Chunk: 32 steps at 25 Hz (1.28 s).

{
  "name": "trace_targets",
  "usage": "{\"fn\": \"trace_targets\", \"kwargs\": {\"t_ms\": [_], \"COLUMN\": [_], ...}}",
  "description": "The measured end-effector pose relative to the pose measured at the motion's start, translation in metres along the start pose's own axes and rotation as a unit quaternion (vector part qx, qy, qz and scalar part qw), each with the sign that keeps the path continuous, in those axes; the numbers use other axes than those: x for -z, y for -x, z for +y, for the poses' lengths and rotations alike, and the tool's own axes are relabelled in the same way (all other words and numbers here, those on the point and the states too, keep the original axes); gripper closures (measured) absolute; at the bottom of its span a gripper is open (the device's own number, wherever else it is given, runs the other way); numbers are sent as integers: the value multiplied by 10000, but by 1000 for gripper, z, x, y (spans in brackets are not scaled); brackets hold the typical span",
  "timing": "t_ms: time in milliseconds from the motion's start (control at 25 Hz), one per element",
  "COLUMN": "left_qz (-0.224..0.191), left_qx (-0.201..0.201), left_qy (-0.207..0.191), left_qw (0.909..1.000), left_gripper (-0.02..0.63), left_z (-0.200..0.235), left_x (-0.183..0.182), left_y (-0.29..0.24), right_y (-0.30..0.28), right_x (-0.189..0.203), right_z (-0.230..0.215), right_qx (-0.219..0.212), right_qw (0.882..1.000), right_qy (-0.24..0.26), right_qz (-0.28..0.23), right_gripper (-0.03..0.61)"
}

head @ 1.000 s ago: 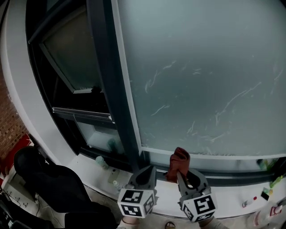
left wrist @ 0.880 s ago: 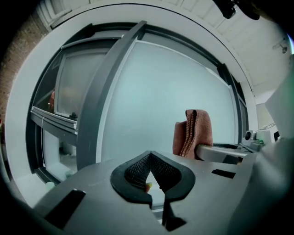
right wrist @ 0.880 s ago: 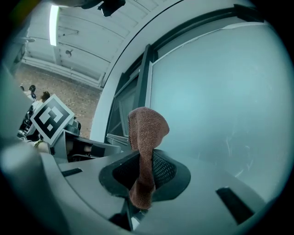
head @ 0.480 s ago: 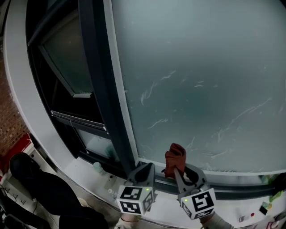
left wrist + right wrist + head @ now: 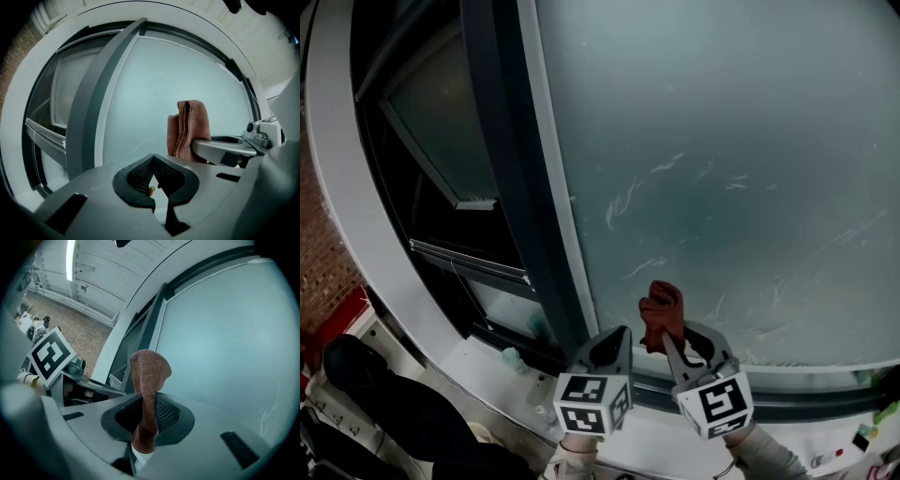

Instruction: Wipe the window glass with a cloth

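The right gripper's [image 5: 144,426] jaws are pressed together on the lower end of the reddish-brown cloth [image 5: 149,373]. A short tail hangs below the pads, and the larger, folded bunch stands up beyond the tips. That grip looks deliberate: the soft wad leads, so fabric rather than hard jaw would meet the pane. In the head view this bunch sits at lower centre, in front of the bottom part of the frosted window glass [image 5: 722,159], just above the pane's lower edge. Whether it already touches the glass cannot be told from any view. Pale streaks [image 5: 623,199] cross the glass up and to the right of the cloth, which is probably the area the wiping is meant for. With the cloth low on the pane, the stroke seems to be at or near its start. The left gripper [image 5: 157,190] has its jaws drawn close with nothing between them; only a thin slit of light shows there. It hangs just beside the right one at bottom centre, apparently idle and kept clear of the cloth. Left of both runs the dark window frame [image 5: 511,169], with the pale sill [image 5: 652,442] below them.
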<state>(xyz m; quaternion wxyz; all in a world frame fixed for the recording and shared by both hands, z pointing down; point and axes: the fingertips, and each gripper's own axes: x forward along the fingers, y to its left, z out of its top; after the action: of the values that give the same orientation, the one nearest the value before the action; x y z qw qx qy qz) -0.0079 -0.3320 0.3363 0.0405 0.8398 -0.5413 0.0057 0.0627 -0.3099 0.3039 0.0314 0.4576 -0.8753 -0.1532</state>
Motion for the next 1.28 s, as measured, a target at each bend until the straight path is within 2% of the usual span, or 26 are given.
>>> {"fn": "trace_targets", "kwargs": {"t_ms": [200,360,640,760,920,1280], "left_qz": [-29,-50,48,75,71,44], "left_qx": [-84,-199,-270,-302,-295,-233], "left_qy": [1,-28,48,85,153,163], "left_qw": [10000,9998,9996,9995,9994,9996], "left_gripper": [611,611,609,611,609,609], "left_z": [27,48,75,85,94,96], "left_x": [-3,-4,8,11,11,10], "left_y": [-16,-25,-24,-23,-21,-21], "right_y": [-43,-86,-153,-173,-191,-204], "right_x": [-4,4,37,51,64,62], "right_z": [9,18,32,36,32,19], "right_qx": [-299,-611,-1132,-1330,-1405,-1290], "right_qw": [9971,9879,9516,9371,9236,9099], "right_qy": [678,1342,2487,2707,2851,3134], "right_qz": [187,481,1404,1755,2145,2394], "right_gripper": [531,530,531,531,531,531]}}
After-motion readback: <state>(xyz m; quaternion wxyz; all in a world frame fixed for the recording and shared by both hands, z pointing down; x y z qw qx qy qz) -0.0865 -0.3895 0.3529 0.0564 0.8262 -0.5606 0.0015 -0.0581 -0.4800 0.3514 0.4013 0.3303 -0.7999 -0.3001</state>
